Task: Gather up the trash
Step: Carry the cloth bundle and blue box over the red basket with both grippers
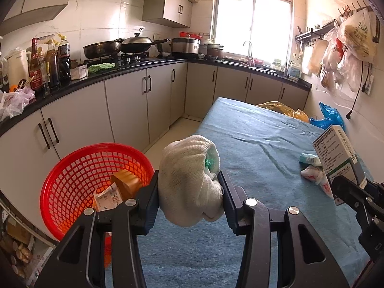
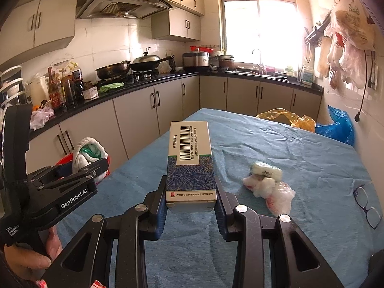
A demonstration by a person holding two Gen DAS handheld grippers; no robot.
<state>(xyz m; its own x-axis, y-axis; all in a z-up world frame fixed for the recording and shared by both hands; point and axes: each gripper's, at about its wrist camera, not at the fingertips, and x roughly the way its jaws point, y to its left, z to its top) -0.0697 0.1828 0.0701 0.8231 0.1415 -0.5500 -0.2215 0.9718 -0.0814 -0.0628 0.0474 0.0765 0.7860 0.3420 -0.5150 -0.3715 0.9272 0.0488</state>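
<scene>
Our left tongs (image 1: pixel 189 187) squeeze a soft, light cloth bundle (image 1: pixel 189 177) beside the red basket (image 1: pixel 72 168) — it deforms, so grip mid-body. Our right tongs (image 2: pixel 191 193) clamp a stiff carton (image 2: pixel 190 165), probably empty, above the bench (image 2: pixel 300 148).

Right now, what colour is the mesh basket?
Red basket, clearest in the left wrist view.
</scene>
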